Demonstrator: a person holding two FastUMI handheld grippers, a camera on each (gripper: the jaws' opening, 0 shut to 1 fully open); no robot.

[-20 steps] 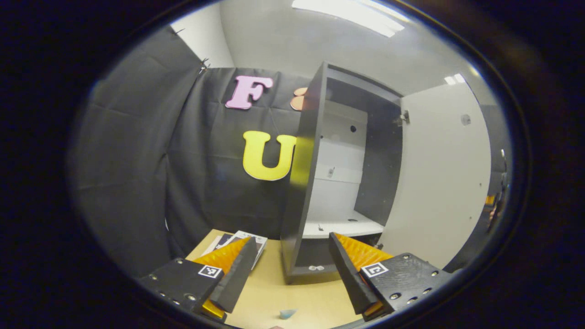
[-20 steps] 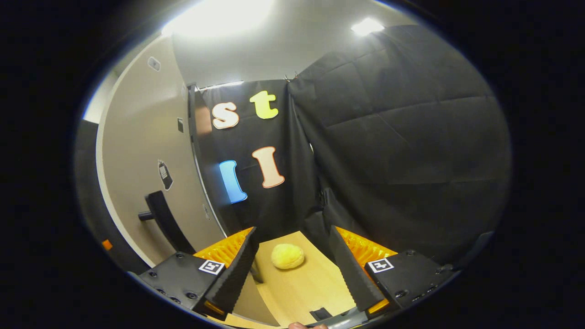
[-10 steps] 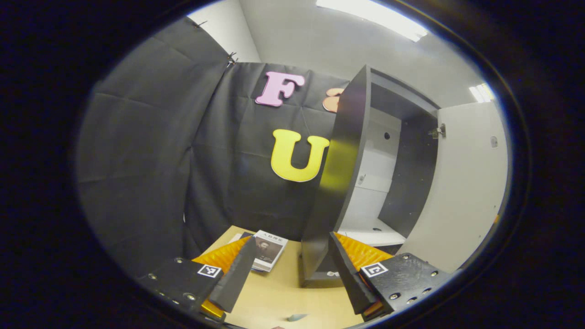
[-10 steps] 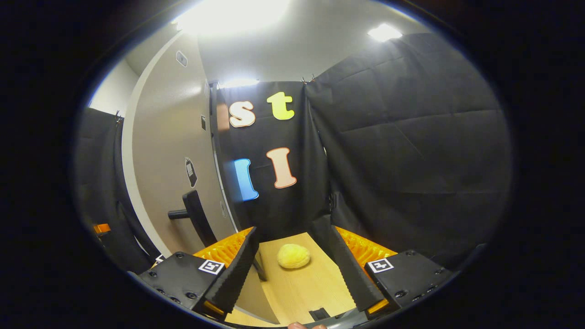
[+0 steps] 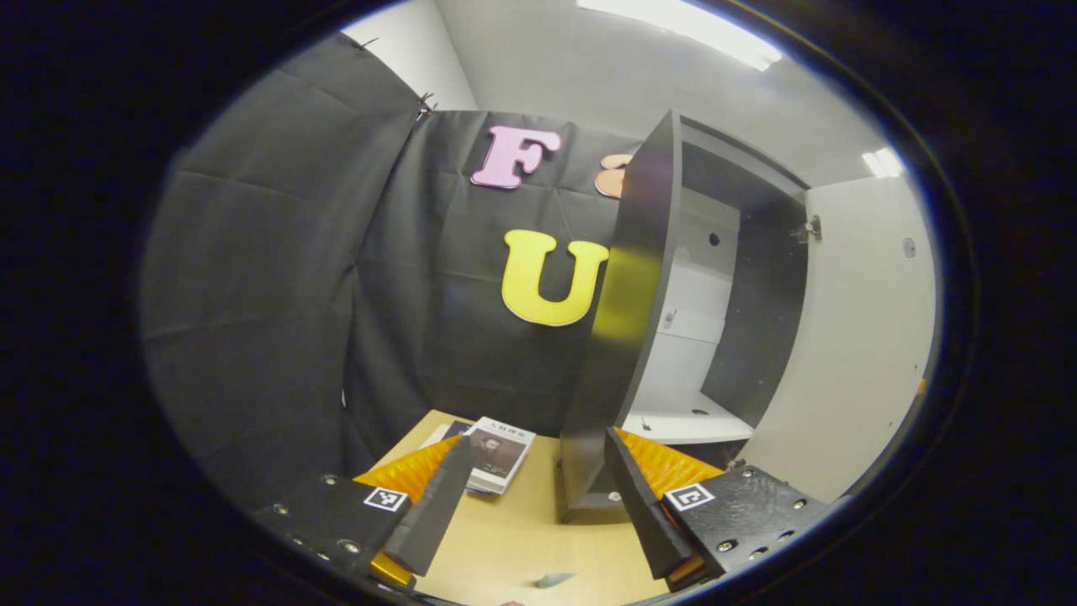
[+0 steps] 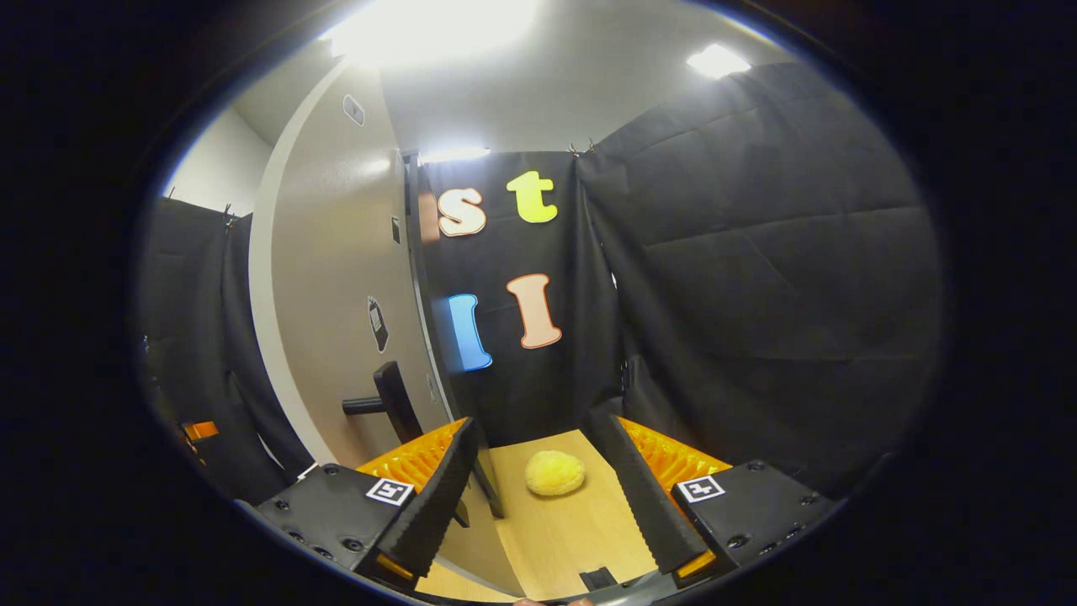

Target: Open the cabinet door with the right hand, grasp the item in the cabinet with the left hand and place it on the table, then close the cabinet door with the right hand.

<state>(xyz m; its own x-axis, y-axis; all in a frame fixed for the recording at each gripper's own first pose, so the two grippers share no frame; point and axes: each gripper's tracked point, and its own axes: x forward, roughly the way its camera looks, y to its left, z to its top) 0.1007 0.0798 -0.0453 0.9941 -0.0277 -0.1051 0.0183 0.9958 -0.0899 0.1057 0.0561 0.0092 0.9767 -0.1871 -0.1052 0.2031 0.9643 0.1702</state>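
Since a second ago the left gripper [image 5: 535, 513] has swung leftward, so the cabinet [image 5: 627, 337] now stands ahead and to the right of its fingers rather than straight ahead, and more of the booklet [image 5: 498, 454] shows. In the left gripper view the fingers stand wide apart, holding nothing, above the wooden table [image 5: 513, 547]. The booklet lies flat just beyond the left finger, near the cloth wall. The cabinet's dark side panel rises close beyond the right finger and blocks part of the inside; its white shelf [image 5: 686, 425] looks bare, though part of it is hidden. The cabinet door [image 5: 850, 337] is swung open, far right. A small bluish scrap [image 5: 555, 579] lies on the table between the fingers; what it is I cannot tell.

Over in the right gripper view, the door [image 6: 336, 303] has drifted toward the middle. The right gripper [image 6: 545, 505] is also wide open and empty. The door stands to its left with the dark door handle [image 6: 389, 404] just beyond the left finger, not touched. A yellow, soft-looking round item [image 6: 555, 473] rests on the table [image 6: 564, 539] ahead, between the fingers and clear of both.
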